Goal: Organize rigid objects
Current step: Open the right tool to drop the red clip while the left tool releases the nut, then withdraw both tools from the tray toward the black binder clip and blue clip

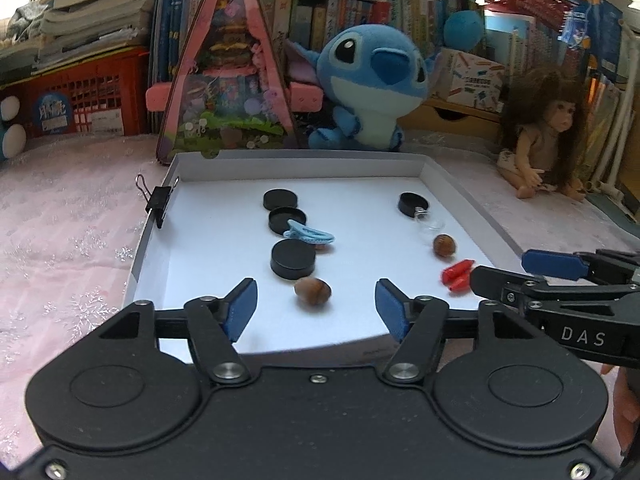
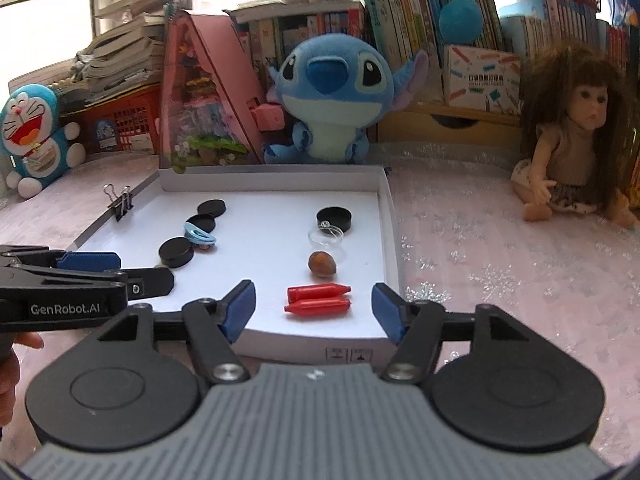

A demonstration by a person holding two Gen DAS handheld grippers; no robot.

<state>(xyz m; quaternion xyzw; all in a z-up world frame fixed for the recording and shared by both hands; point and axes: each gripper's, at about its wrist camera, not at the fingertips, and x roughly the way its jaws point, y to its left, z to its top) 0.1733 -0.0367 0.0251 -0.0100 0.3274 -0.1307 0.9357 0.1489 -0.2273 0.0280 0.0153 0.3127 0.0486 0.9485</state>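
Observation:
A shallow white tray point(image 1: 448, 188) point(image 2: 387, 224) holds several black round lids point(image 1: 293, 259) point(image 2: 176, 252), a light blue hair clip point(image 1: 310, 235) point(image 2: 199, 235), two brown nuts point(image 1: 313, 290) point(image 1: 444, 245) point(image 2: 321, 264), a clear small dish point(image 1: 432, 224) point(image 2: 326, 237) and two red capsules point(image 1: 458, 274) point(image 2: 319, 299). My left gripper point(image 1: 316, 306) is open and empty over the tray's near edge, the near nut between its fingers. My right gripper point(image 2: 314, 306) is open and empty just above the red capsules.
A black binder clip point(image 1: 160, 198) point(image 2: 120, 202) grips the tray's left wall. A Stitch plush point(image 1: 368, 84) point(image 2: 332, 100), a pink triangular box point(image 1: 228, 72), a doll point(image 1: 548, 132) point(image 2: 576, 136), a Doraemon plush point(image 2: 34, 132) and bookshelves stand behind. A pink cloth point(image 2: 500, 280) covers the table.

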